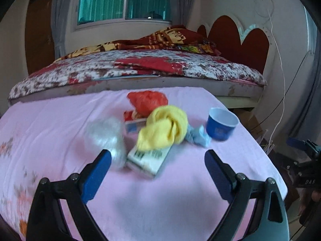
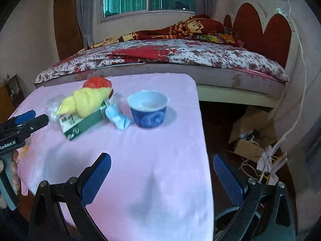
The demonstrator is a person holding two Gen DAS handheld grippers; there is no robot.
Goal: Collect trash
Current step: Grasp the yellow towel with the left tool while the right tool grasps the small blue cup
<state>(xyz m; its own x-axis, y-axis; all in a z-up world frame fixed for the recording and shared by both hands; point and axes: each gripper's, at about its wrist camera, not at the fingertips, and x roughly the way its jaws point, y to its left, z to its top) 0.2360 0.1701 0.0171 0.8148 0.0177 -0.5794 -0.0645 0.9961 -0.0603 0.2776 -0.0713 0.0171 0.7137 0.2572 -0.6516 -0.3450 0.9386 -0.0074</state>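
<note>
Trash pile (image 1: 160,128) on pink cloth (image 1: 160,190); blue cup (image 2: 148,108) nearly empty; left gripper (image 1: 158,160), right gripper (image 2: 161,164) both spread apart

yellow cloth (image 1: 163,127): knotted, atop green carton (image 1: 149,160) lying flat | clear wrap (image 1: 105,135): crumpled, left of carton | red bag (image 1: 147,100): behind | blue tissue (image 1: 197,136): beside upright blue cup (image 1: 220,124)

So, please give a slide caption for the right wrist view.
Open right gripper above pink cloth, facing blue paper cup beside trash pile.
</note>
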